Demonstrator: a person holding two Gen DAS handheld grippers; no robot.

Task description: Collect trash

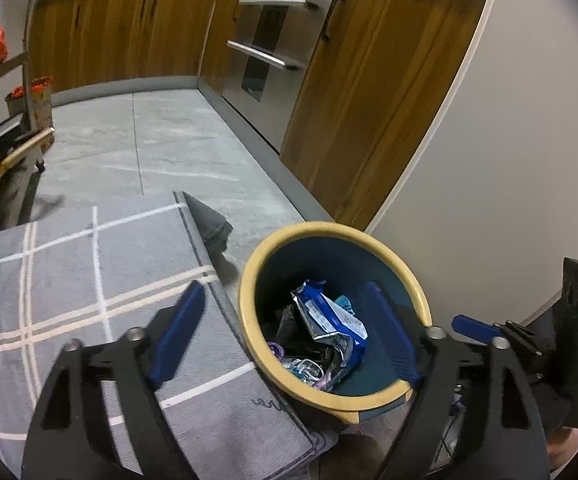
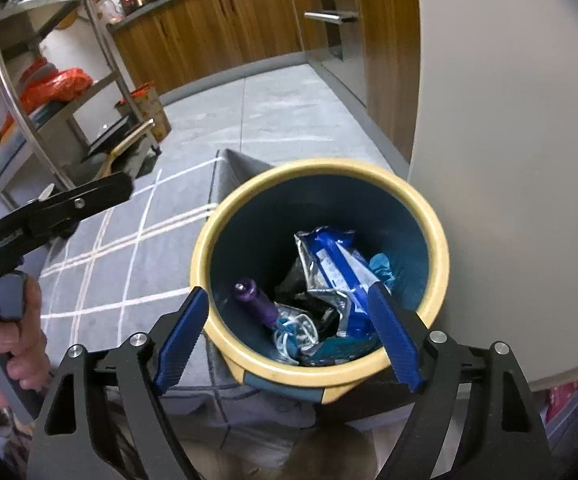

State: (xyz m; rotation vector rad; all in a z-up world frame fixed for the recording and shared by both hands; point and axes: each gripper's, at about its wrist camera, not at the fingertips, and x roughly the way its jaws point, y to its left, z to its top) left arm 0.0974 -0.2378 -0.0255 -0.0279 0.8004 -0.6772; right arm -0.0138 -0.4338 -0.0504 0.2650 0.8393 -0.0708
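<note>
Both claws are over the bin (image 2: 321,376), a blue pail with a yellow rim standing on the floor at the edge of a grey checked rug (image 1: 89,280).

My left claw (image 1: 285,336) is released, jaws spread wide, with nothing between them. One pad hangs over the rug, the other over the bin's mouth.

My right claw (image 2: 289,340) is likewise released and empty. Its jaws straddle the near rim, one pad outside the bin, the other above its contents.

The trash lies at the bottom of the bin, below and ahead of both claws: a blue and silver wrapper (image 2: 337,276), a purple tube (image 2: 255,300), a tangle of white cord (image 2: 295,332) and a teal scrap (image 2: 383,266).

Judgement: the drop step looks complete, since both claws are empty and the rubbish sits inside. No loose trash shows on the rug or the grey floor (image 1: 169,140) in either view.

The next move calls for lifting both claws clear of the rim without knocking the bin, then scanning beyond the present view for any remaining pieces. If none is found, the task is near its end.
</note>
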